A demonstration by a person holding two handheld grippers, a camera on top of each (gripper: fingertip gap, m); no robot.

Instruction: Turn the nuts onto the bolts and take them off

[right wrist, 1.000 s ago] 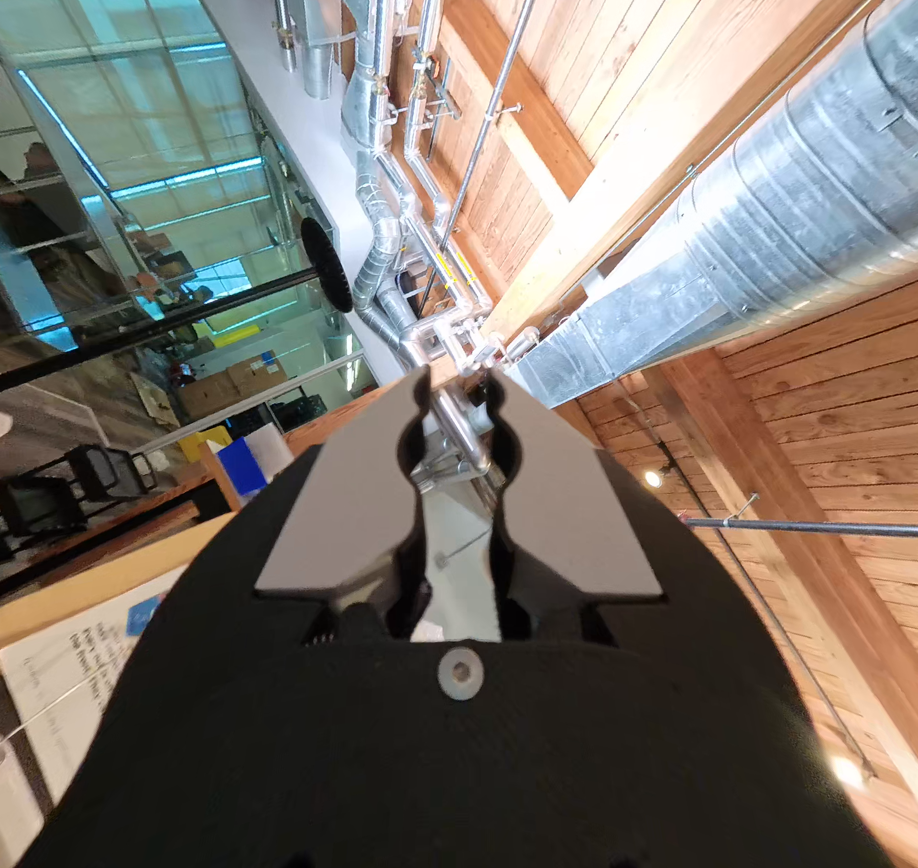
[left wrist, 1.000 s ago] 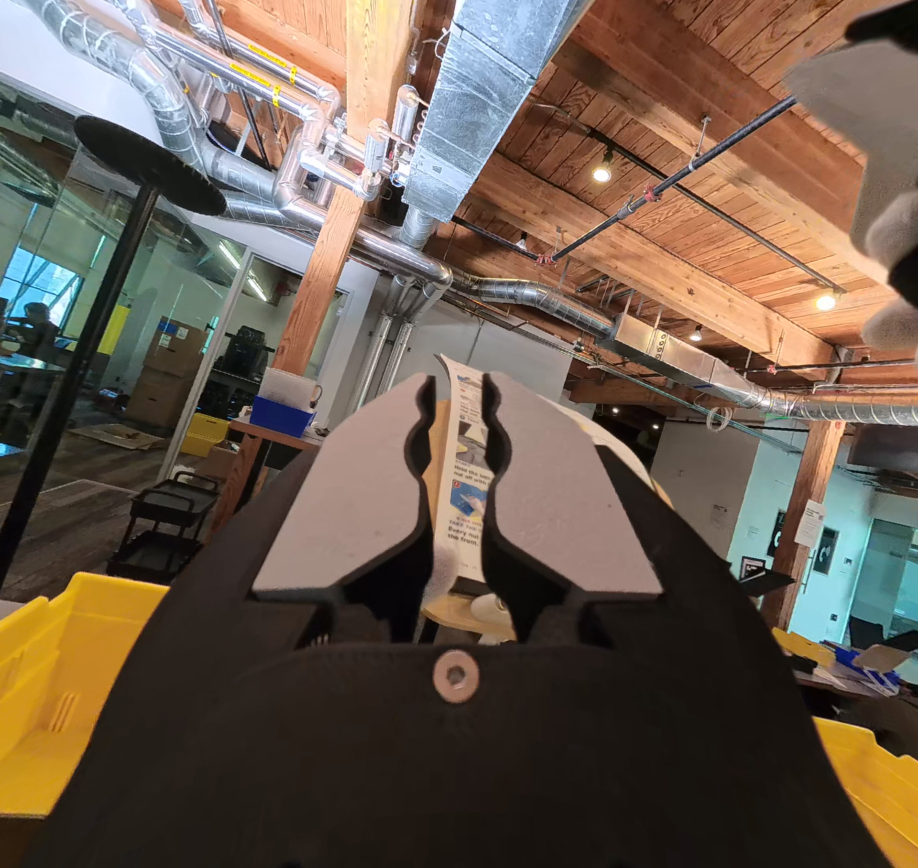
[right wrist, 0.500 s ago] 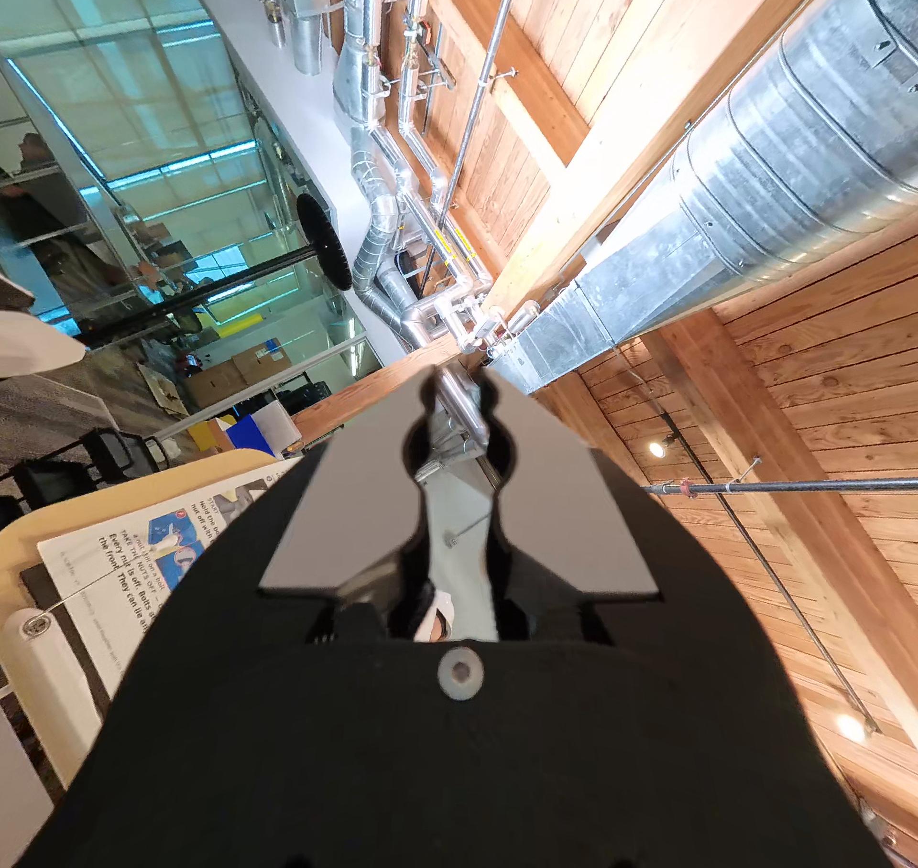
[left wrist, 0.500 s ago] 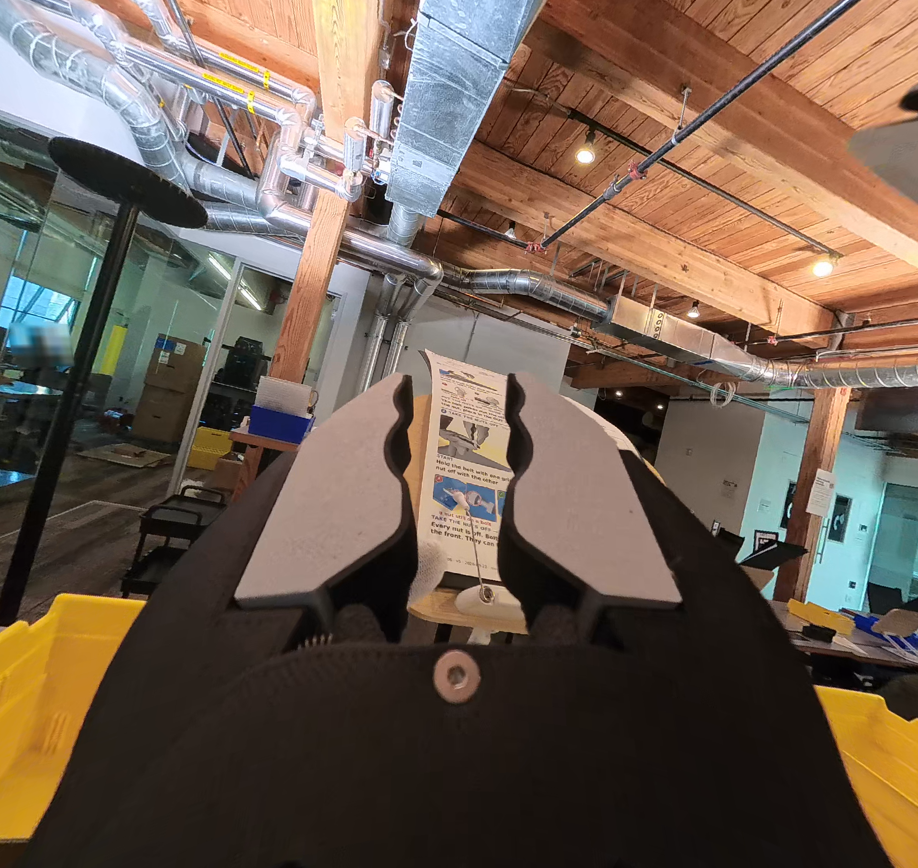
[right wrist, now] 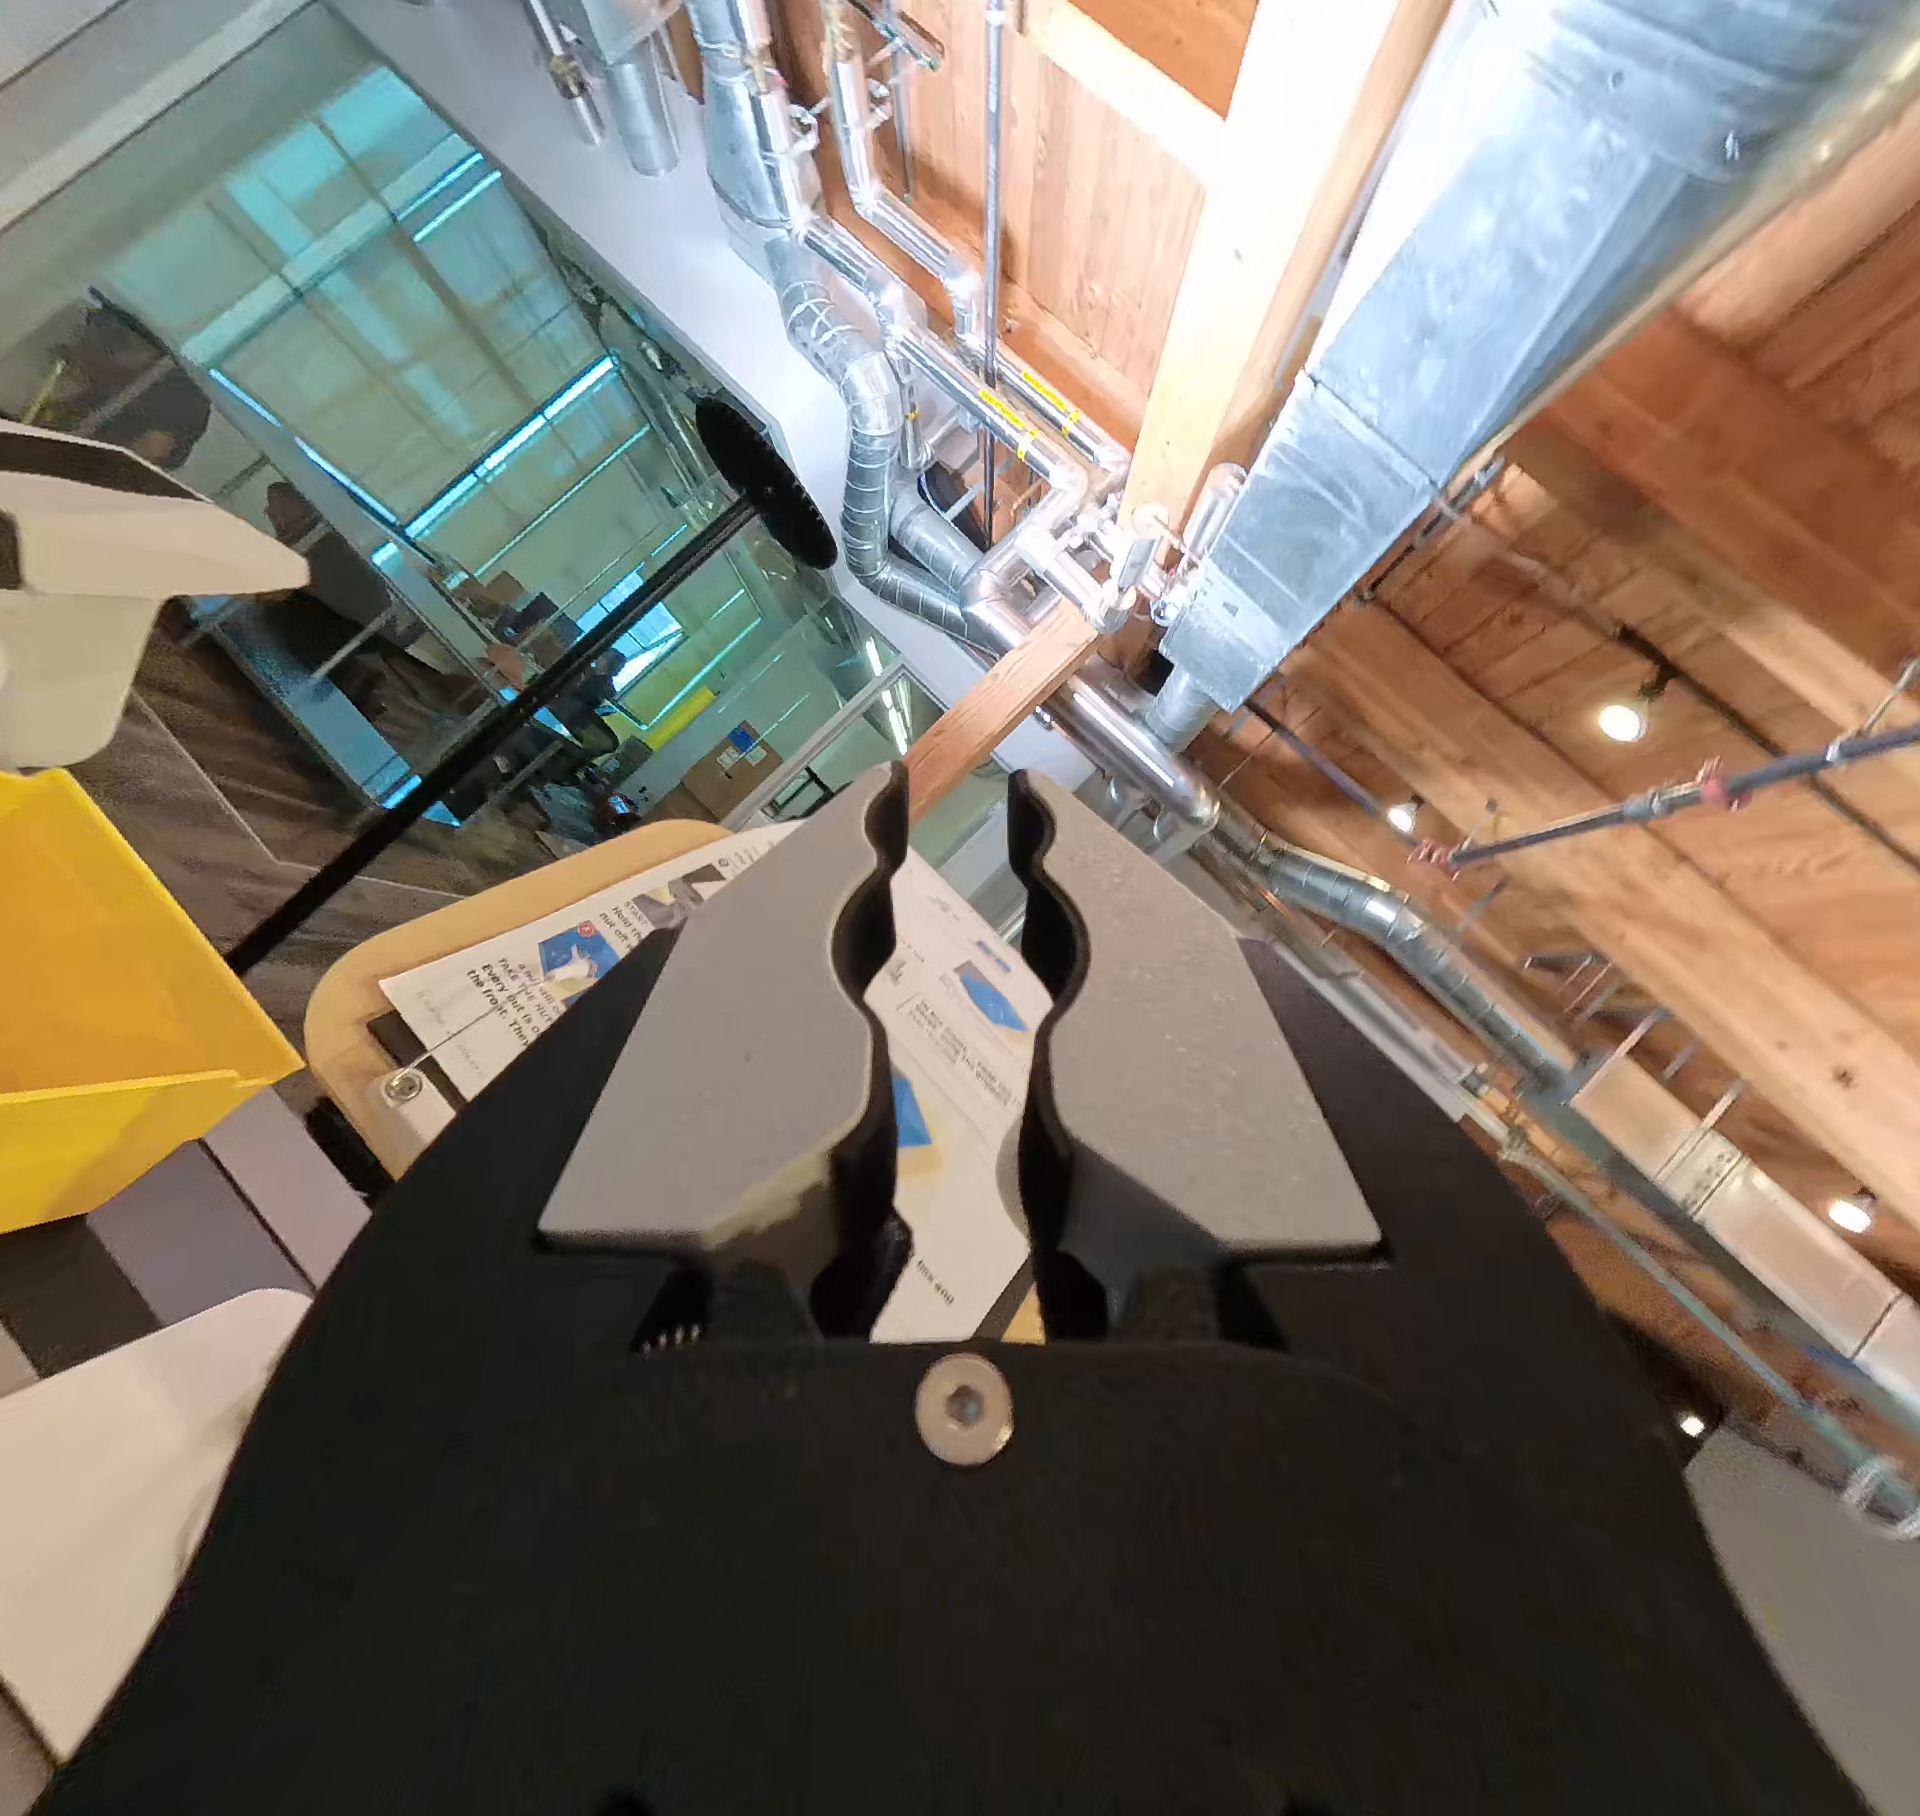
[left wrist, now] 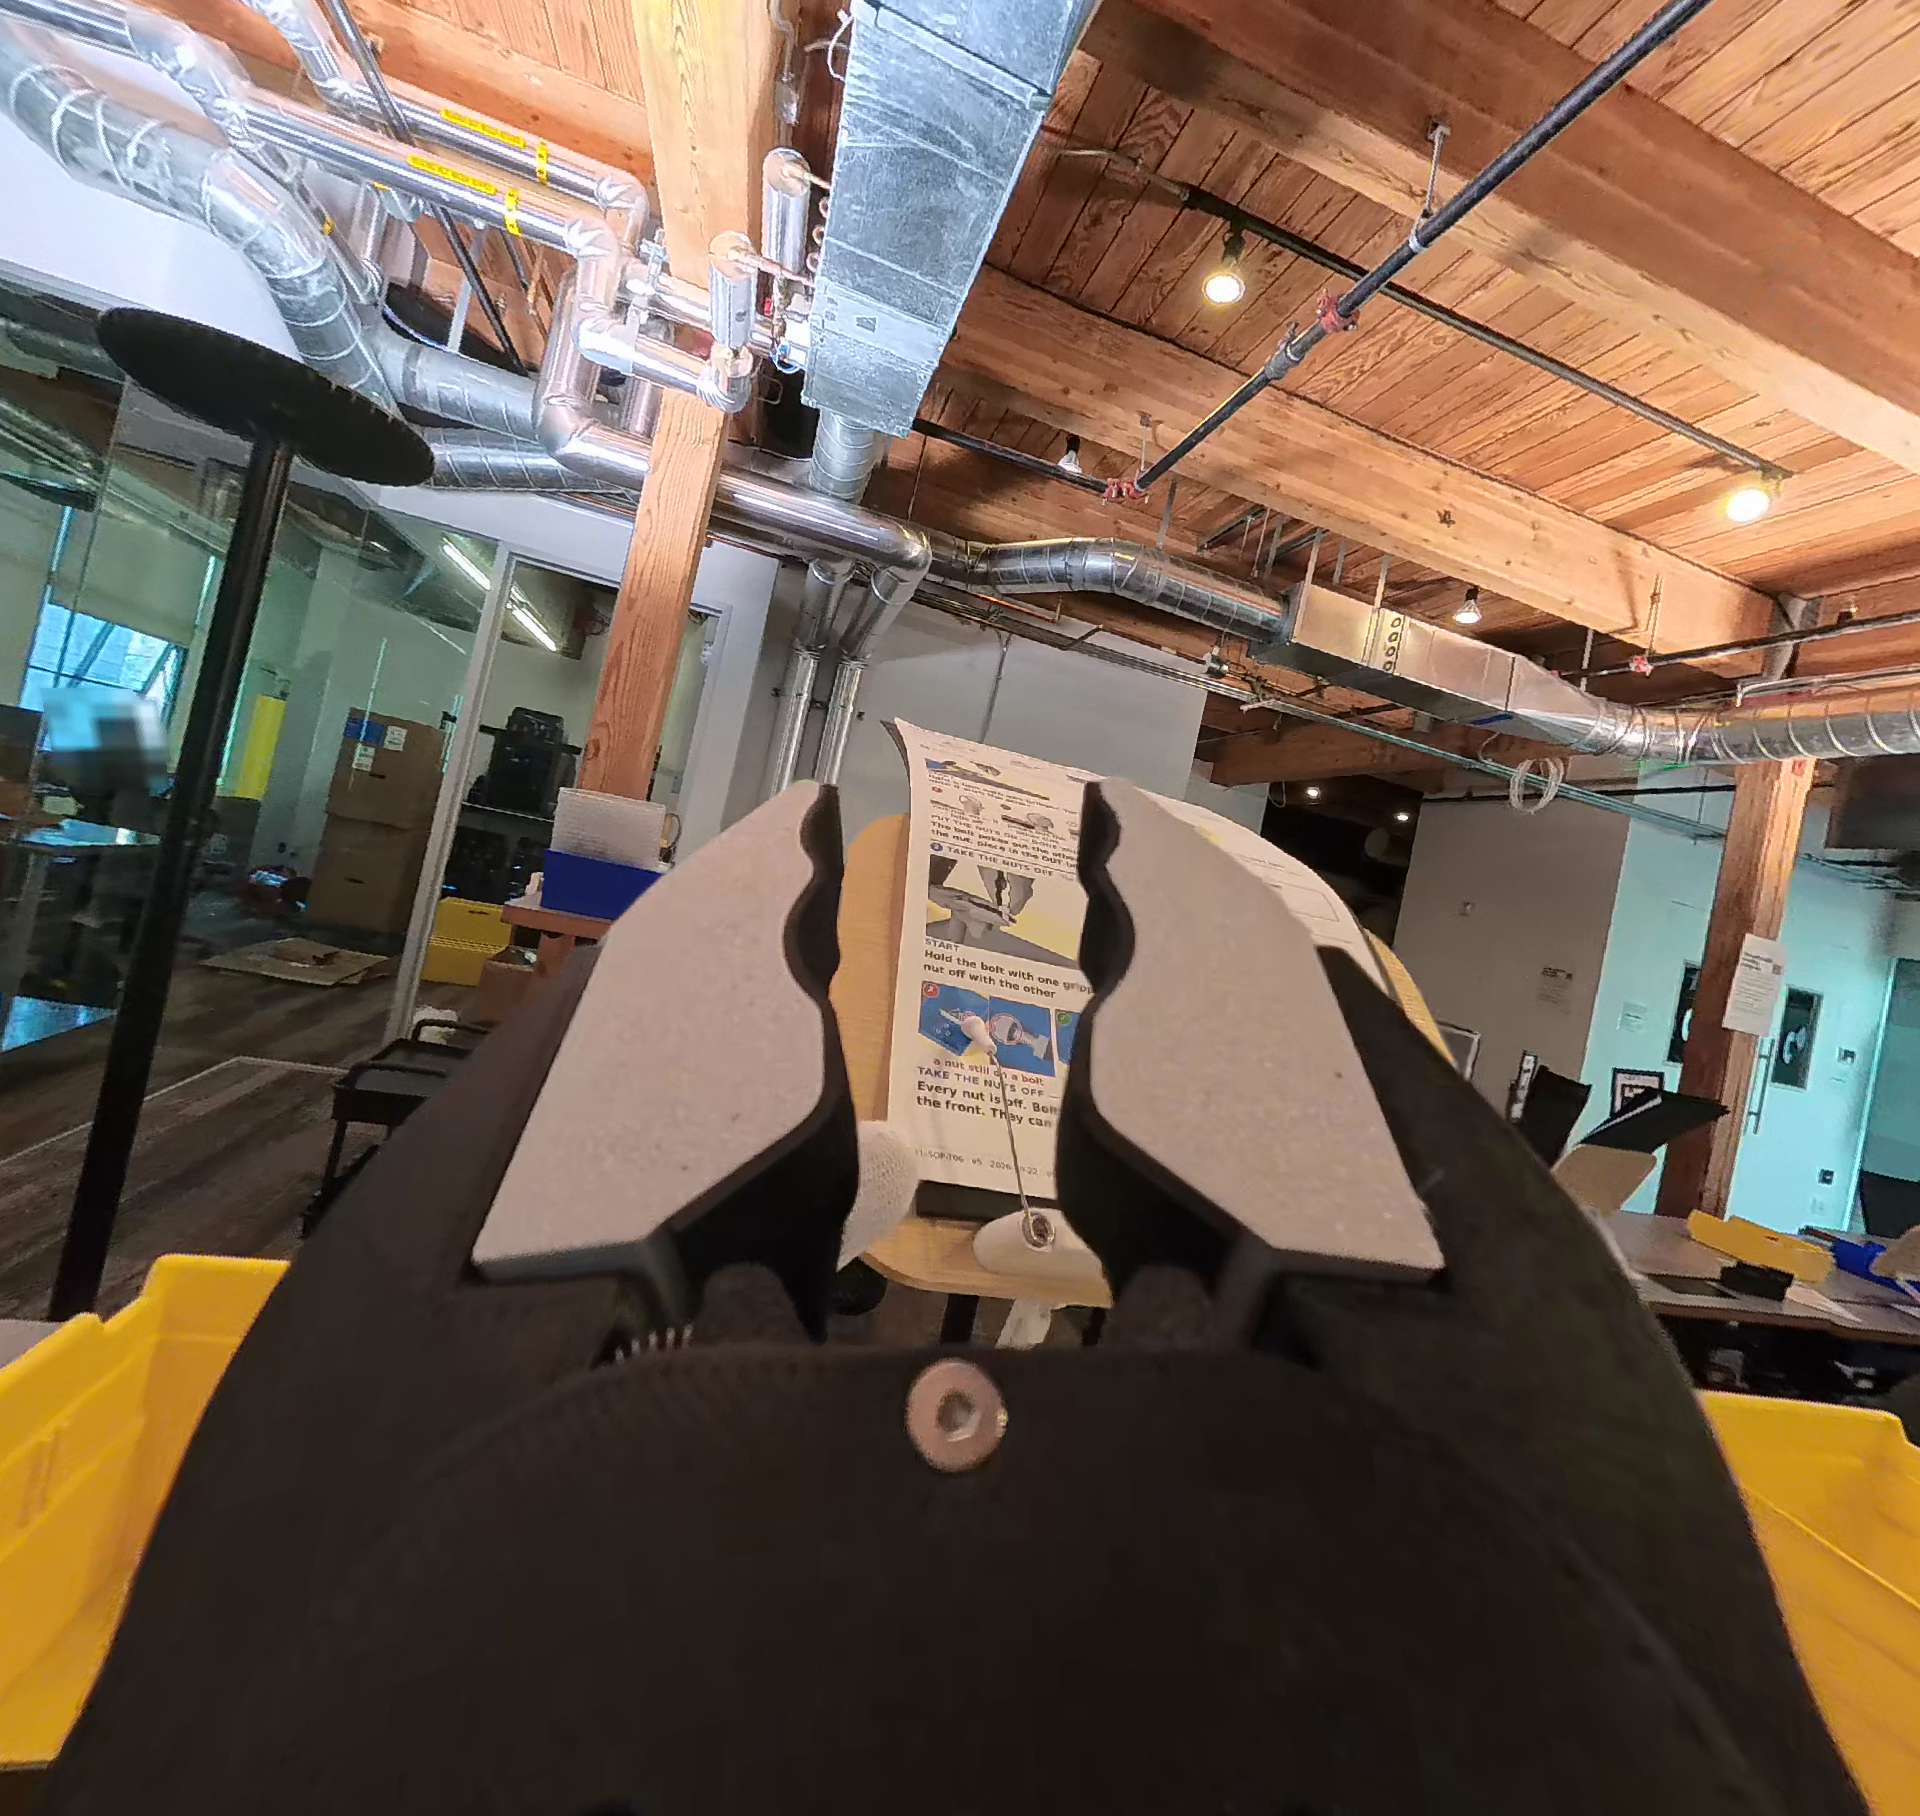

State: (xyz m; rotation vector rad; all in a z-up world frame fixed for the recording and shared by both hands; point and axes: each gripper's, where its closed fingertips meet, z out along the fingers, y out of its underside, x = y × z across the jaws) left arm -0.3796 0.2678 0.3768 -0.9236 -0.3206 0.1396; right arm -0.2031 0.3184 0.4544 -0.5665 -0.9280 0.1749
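Note:
No nut or bolt shows in either view. My left gripper (left wrist: 958, 800) is open and empty, with a wide gap between its grey pads (left wrist: 686, 1039). It points up and forward at a printed instruction sheet (left wrist: 987, 935) clipped to a wooden board (left wrist: 868, 893). My right gripper (right wrist: 956, 774) is empty, its jaws only a narrow gap apart. It points steeply upward and is rolled to one side, with the same sheet (right wrist: 956, 1018) and board (right wrist: 499, 914) behind its fingers.
Yellow bins sit low at the left (left wrist: 62, 1454) and right (left wrist: 1829, 1517) of the left wrist view. One yellow bin (right wrist: 94, 987) is at the left of the right wrist view, under a blurred white and black object (right wrist: 94, 603). A black pole (left wrist: 166, 883) stands at the left.
My left gripper's jaws have opened wider. My right gripper has tipped down and turned, bringing the board, the sheet and a yellow bin into its view.

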